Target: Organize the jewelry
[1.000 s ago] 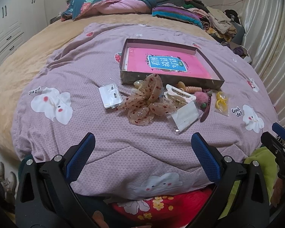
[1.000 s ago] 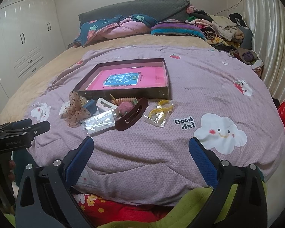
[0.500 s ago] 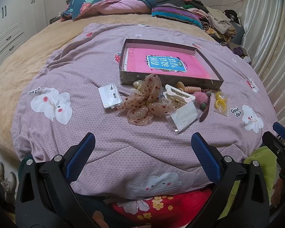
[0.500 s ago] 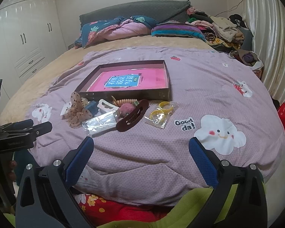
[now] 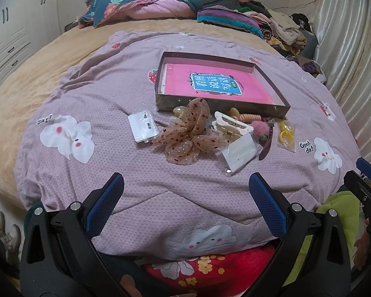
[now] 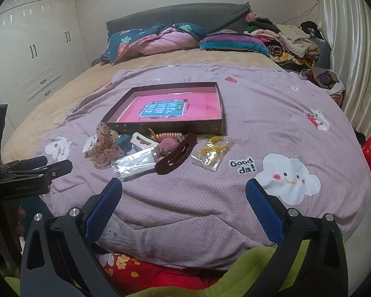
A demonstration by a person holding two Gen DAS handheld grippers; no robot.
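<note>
Nearest, the left gripper point(image 5: 185, 193) and the right gripper point(image 6: 184, 195) both hang at the foot of the bed with fingers spread wide and nothing between them, above the quilt point(image 5: 106, 173). Well beyond them the jewelry lies in a loose heap: a clear packet point(image 5: 238, 152), a gauze bow point(image 5: 189, 133), a small card bag point(image 5: 143, 125) off to the left, a white clip point(image 5: 231, 123), a pink pompom point(image 5: 259, 127), a brown clip point(image 6: 176, 157) and a bag of yellow rings point(image 6: 211, 151). Just behind the heap sits the tray point(image 5: 222, 105), holding only a pink book point(image 5: 215, 84). Sorting looks not yet begun; this seems the approach. The next move likely calls for reaching forward to one outlying piece, such as the rings or the brown clip, closing on it cleanly without dragging its neighbours, then carrying it over the tray's near wall.
</note>
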